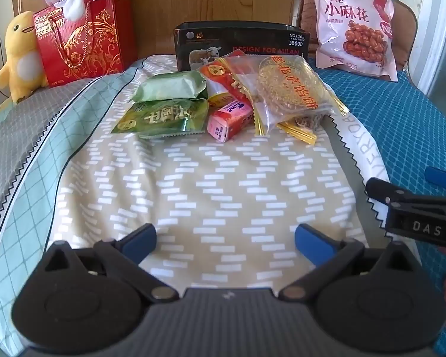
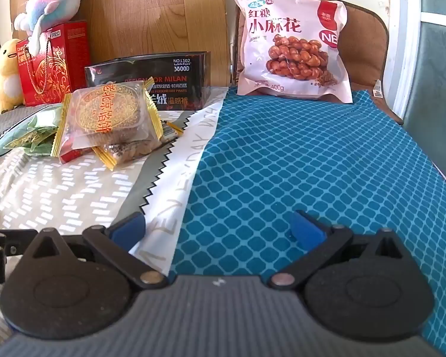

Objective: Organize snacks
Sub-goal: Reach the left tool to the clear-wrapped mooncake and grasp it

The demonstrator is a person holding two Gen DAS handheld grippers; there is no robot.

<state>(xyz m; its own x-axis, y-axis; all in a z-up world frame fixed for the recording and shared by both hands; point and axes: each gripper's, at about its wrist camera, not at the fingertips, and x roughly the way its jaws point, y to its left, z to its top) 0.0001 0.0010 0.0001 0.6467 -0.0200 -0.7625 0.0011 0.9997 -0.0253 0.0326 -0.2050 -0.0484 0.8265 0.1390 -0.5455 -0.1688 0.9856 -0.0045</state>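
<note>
I see both tools spread wide with nothing between the fingers: my left tool [image 1: 225, 239] over the beige cloth [image 1: 193, 193], my right tool [image 2: 218, 229] over the blue cloth [image 2: 312, 163]. The snack pile [image 1: 223, 101] lies just in front of the black box [image 1: 240, 40]. The pink snack bag [image 2: 294, 44] stands well right of that box, the red box [image 1: 83, 32] to its left.

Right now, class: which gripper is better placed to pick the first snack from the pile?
Probably the left gripper: open and empty, it faces the snack pile head-on. The right gripper, also open, points at bare blue cloth, the pile off to its left.
</note>
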